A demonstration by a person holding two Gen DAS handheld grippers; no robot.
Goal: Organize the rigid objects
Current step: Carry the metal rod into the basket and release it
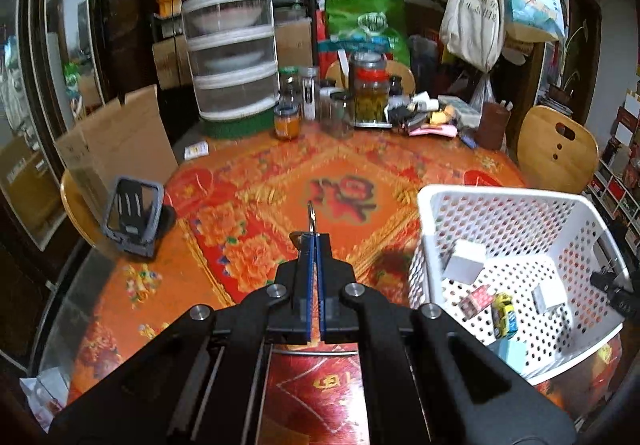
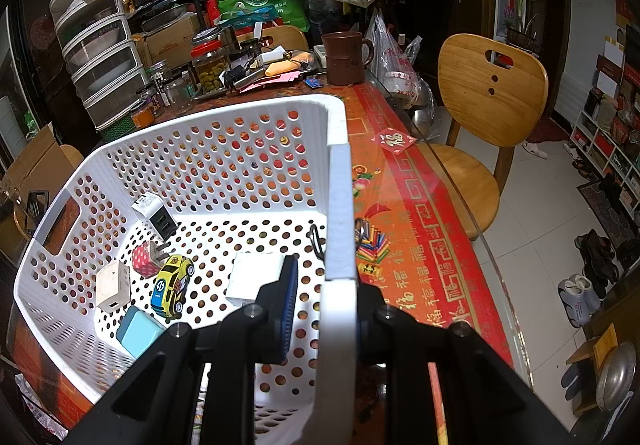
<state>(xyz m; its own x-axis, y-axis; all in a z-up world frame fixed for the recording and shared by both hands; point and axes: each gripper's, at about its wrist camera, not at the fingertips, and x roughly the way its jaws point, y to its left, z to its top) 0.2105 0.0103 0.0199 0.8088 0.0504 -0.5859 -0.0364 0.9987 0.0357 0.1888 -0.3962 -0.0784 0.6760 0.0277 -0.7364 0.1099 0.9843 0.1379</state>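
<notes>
The left gripper (image 1: pixel 315 235) tilts down over the orange tablecloth (image 1: pixel 248 181), well above it, its jaws pinched tight on a small metal ring (image 1: pixel 311 216) that sticks up past the tips. The right gripper (image 2: pixel 326 277) angles down steeply, jaws clamped on the side wall of the white basket (image 2: pixel 224 113). In the basket lie a yellow toy car (image 2: pixel 172 283) marked "41" and several chargers (image 2: pixel 154 215). A red paper square (image 2: pixel 393 140) on the table reads "福".
</notes>
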